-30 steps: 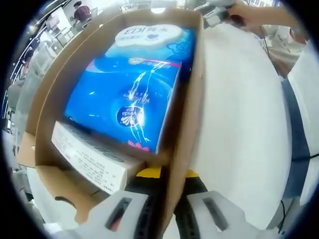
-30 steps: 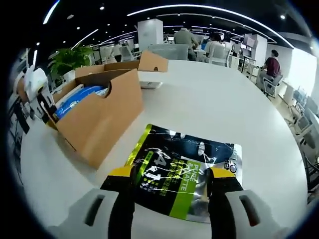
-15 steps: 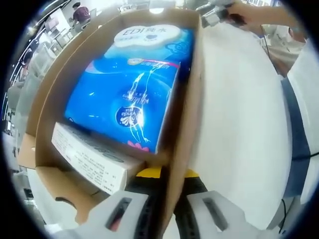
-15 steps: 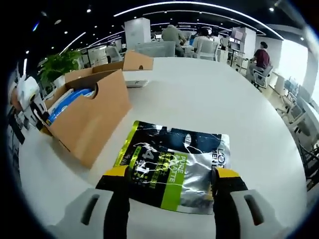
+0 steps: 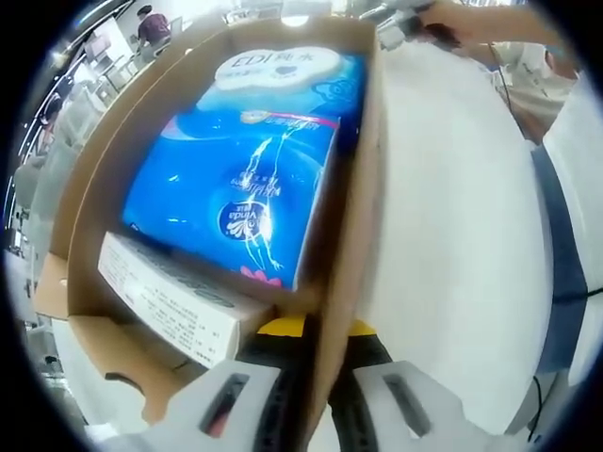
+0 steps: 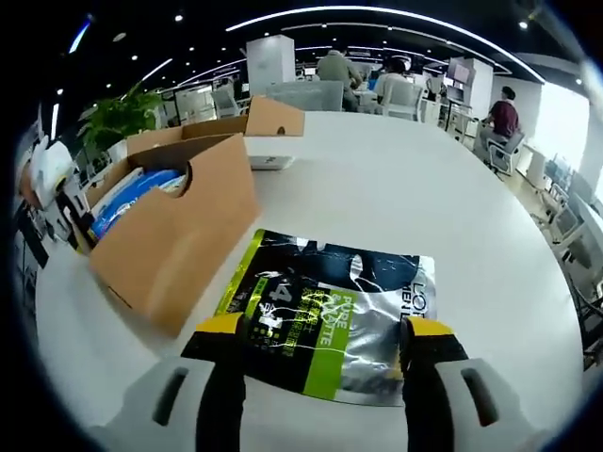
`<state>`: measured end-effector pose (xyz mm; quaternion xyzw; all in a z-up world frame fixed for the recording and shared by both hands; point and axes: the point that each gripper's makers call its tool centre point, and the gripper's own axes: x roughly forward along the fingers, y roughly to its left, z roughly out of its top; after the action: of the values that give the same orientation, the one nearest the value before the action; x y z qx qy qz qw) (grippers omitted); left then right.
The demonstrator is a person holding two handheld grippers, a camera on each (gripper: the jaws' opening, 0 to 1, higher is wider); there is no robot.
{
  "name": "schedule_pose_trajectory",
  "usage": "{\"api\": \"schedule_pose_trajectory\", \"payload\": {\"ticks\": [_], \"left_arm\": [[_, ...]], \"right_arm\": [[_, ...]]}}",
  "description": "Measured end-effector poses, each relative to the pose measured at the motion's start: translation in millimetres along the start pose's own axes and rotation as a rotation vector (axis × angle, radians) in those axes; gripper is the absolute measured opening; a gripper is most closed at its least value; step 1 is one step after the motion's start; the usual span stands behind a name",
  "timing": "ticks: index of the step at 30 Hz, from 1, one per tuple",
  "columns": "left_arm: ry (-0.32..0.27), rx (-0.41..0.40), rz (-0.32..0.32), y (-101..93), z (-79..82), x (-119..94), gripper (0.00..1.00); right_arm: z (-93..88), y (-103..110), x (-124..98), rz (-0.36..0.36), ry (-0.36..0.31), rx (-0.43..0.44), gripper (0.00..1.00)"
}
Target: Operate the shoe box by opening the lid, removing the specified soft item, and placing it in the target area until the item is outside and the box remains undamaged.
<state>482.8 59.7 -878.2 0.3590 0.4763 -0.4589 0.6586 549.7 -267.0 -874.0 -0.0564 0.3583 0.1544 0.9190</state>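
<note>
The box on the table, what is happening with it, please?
A person works with two tongs on a white table. The left tongs straddle the wall of the open cardboard box, steadying it; whether they pinch it is hard to tell. A blue pack and a white carton lie in the box. The right tongs are open, and a black and green pouch lies flat on the table beside the box between their jaws.

Blue tissue pack (image 5: 240, 179): "EDI", "Vinda". Black-green pouch (image 6: 330, 315): "PURE".
</note>
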Motion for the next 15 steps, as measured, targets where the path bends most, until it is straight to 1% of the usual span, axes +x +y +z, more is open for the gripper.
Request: {"api": "schedule_pose_trajectory", "payload": {"ticks": [11,15], "left_arm": [[0.001,0.002,-0.002,-1.0,-0.1,0.2,0.05],[0.001,0.002,0.000,-0.8,-0.2,0.5,0.05]], "right_arm": [[4.0,0.5,3.4,-0.006,-0.007,0.006,0.67],[5.3,0.8,3.3,-0.003,0.006,0.022,0.67]]}}
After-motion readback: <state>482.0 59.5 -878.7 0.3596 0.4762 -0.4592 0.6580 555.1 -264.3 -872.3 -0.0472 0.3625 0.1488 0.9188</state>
